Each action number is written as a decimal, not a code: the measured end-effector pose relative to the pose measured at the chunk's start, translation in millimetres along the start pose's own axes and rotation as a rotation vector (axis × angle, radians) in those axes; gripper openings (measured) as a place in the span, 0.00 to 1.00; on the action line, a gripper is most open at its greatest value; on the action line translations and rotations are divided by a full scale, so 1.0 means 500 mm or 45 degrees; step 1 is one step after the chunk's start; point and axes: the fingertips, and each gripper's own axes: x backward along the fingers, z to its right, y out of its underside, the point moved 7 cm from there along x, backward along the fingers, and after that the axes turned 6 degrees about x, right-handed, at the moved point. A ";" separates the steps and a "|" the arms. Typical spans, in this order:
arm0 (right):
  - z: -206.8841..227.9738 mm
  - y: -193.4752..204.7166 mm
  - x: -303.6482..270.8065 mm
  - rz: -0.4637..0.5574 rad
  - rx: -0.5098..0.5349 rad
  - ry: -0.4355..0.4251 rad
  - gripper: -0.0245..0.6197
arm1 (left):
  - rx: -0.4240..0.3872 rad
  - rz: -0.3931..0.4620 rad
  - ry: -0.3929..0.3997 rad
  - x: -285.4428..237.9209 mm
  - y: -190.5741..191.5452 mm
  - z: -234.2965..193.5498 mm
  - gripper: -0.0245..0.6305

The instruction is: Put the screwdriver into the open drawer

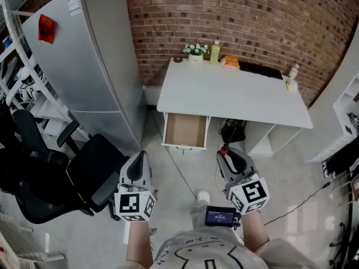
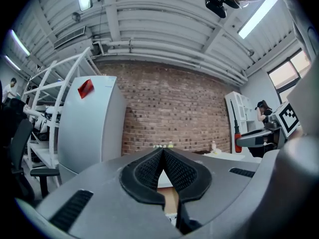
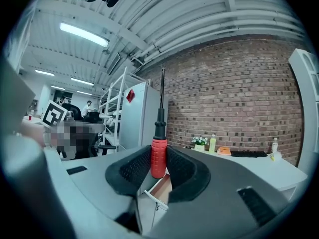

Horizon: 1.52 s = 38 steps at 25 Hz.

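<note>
The right gripper [image 3: 158, 167] is clenched on the screwdriver [image 3: 158, 153]. Its pads press the red handle, and the black neck and shaft stand upright above the jaws. The left gripper [image 2: 163, 156] is closed, pad tips touching, with nothing between them.

In the head view both grippers hang side by side over the light floor [image 1: 174, 206], short of the white desk [image 1: 241, 97]. The open drawer [image 1: 185, 129] juts from under the desk's left front edge — its front panel faces the grippers and its inside looks bare. A grey fridge [image 1: 98, 60] stands just left of the desk. A black office chair [image 1: 61, 172] sits close beside the left gripper — the tighter side.
</note>
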 end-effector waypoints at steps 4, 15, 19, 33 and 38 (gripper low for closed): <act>0.074 0.019 -0.071 -0.006 -0.022 -0.027 0.19 | -0.005 -0.010 -0.038 -0.086 0.003 -0.003 0.05; 0.287 0.034 -0.244 -0.019 -0.009 -0.174 0.19 | 0.024 -0.017 -0.201 -0.302 0.005 0.015 0.05; 0.330 0.058 -0.295 -0.031 -0.005 -0.235 0.19 | 0.037 -0.030 -0.279 -0.332 0.030 0.015 0.05; 0.344 0.120 -0.488 -0.117 -0.034 -0.317 0.19 | 0.068 -0.111 -0.397 -0.402 0.085 -0.112 0.05; 0.321 0.106 -0.569 -0.141 -0.031 -0.329 0.19 | 0.083 -0.127 -0.434 -0.409 0.079 -0.195 0.05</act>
